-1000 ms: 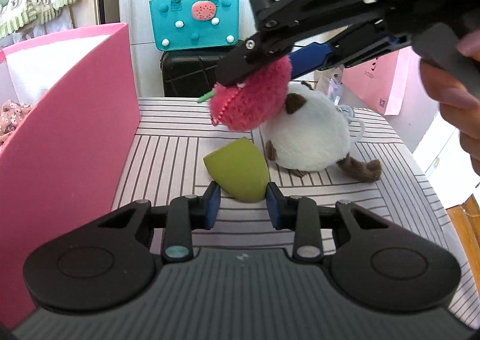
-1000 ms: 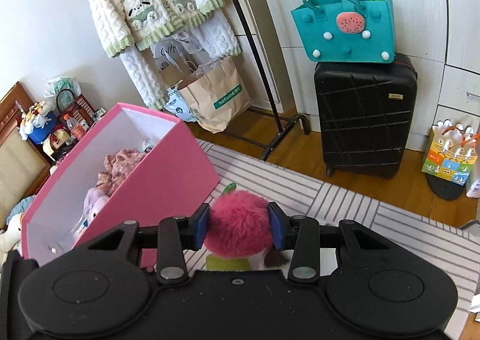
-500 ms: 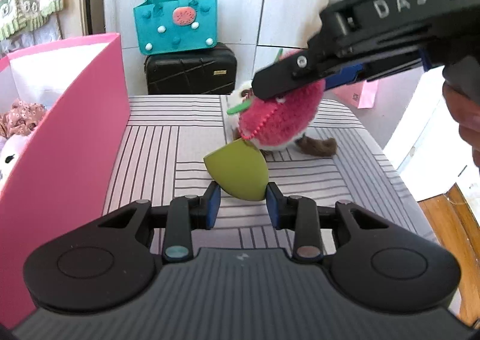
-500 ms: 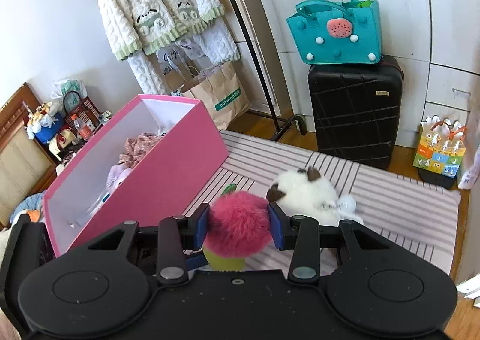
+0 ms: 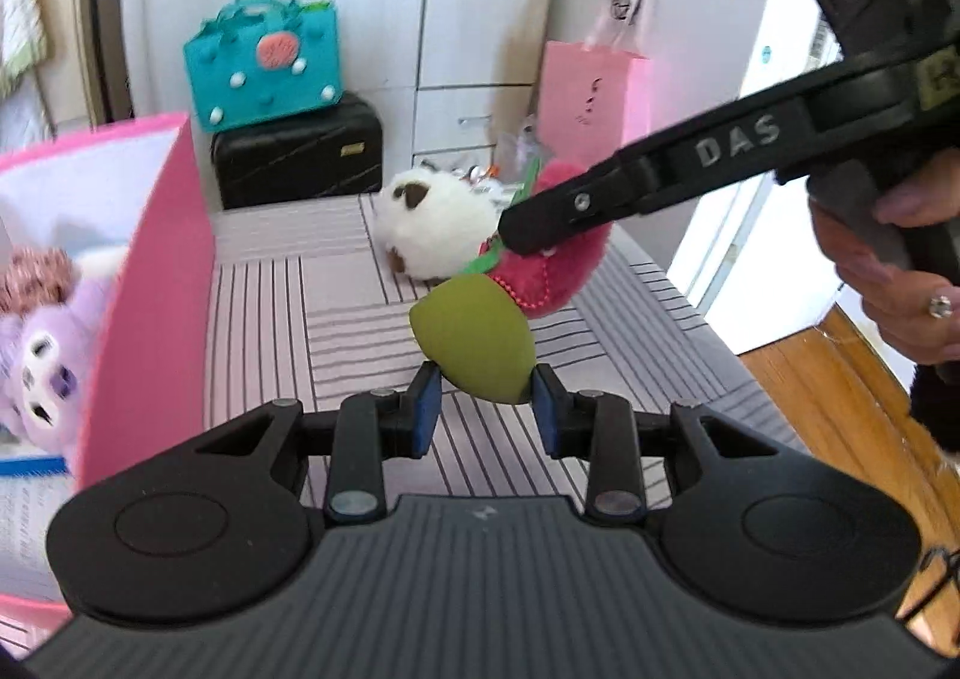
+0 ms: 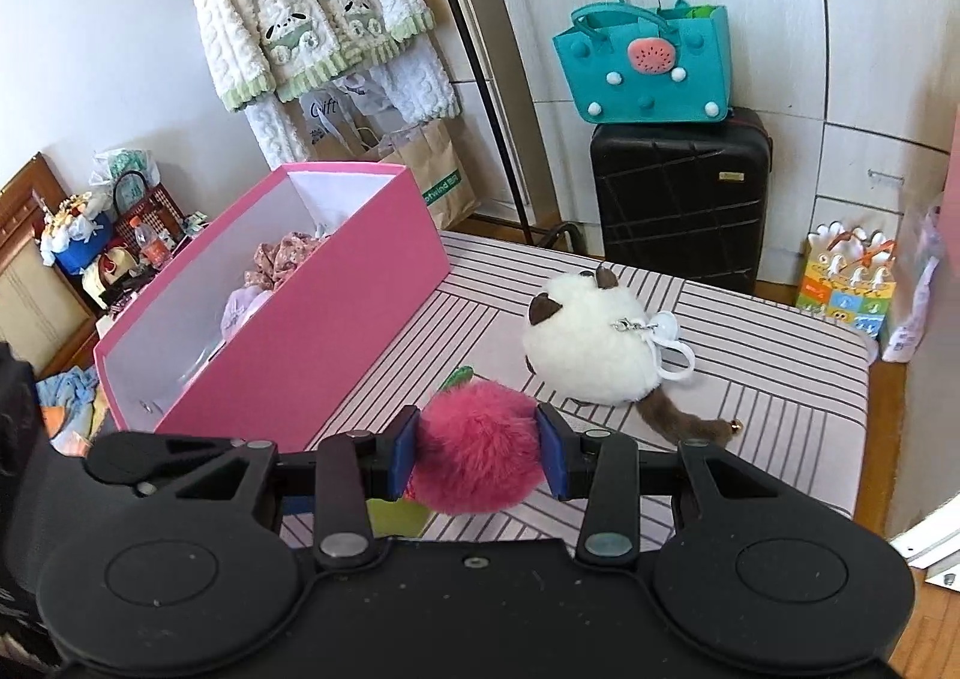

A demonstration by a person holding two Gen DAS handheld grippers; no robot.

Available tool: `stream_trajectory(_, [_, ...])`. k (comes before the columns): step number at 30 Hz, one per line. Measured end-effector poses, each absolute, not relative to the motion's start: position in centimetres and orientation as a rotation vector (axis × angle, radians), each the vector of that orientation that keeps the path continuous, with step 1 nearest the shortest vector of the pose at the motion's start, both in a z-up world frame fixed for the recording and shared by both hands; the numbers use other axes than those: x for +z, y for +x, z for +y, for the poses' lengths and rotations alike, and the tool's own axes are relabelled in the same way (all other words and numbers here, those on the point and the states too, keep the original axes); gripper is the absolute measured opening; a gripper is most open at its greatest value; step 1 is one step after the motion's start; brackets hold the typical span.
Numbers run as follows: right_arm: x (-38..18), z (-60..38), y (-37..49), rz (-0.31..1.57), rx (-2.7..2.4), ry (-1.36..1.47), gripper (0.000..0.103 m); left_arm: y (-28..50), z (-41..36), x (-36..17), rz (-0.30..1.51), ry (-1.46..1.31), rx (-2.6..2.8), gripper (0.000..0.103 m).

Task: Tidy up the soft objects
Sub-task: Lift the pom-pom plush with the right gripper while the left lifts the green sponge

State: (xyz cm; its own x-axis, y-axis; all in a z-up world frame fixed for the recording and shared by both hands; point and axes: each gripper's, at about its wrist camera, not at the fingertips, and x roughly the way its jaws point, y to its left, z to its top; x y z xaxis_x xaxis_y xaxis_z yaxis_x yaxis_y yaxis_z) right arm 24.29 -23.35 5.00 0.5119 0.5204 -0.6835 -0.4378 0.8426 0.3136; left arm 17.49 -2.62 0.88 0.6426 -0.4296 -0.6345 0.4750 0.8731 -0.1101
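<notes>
My left gripper (image 5: 485, 400) is shut on an olive-green egg-shaped sponge (image 5: 474, 340), held above the striped table (image 5: 336, 331). My right gripper (image 6: 478, 454) is shut on a fluffy pink strawberry plush (image 6: 477, 454) with a green leaf; in the left wrist view the same pink plush (image 5: 555, 274) hangs just behind the sponge under the right gripper's black finger. A white fluffy cat plush (image 6: 591, 352) with brown ears and tail lies on the table beyond. The open pink box (image 6: 288, 319) stands at the left, holding a purple plush (image 5: 45, 361) and pink fabric.
A teal felt bag (image 6: 645, 64) sits on a black suitcase (image 6: 678, 199) behind the table. A pink paper bag (image 5: 591, 103) hangs at the right. Clothes hang on a rack (image 6: 300, 1) behind the box. A person's hand (image 5: 888, 271) grips the right tool. The table's right edge drops to wooden floor.
Both grippers have risen and pulled back from the table with their objects. The white cat plush, hidden behind the pink plush a second ago, now shows in the right wrist view.
</notes>
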Motion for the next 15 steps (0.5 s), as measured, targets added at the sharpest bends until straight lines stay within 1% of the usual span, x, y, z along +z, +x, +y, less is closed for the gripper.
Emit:
stream_trajectory(7, [7.2, -22.9, 21.9, 0.812, 0.567, 0.072, 0.046, 16.6, -0.8, 3.2, 0.704, 0.089, -0.566, 0.030])
stream_trajectory(15, [9.9, -21.7, 20.1, 0.741, 0.579, 0.053, 0.046, 15.0, 1.1, 5.1, 0.643, 0.138, -0.540, 0.029])
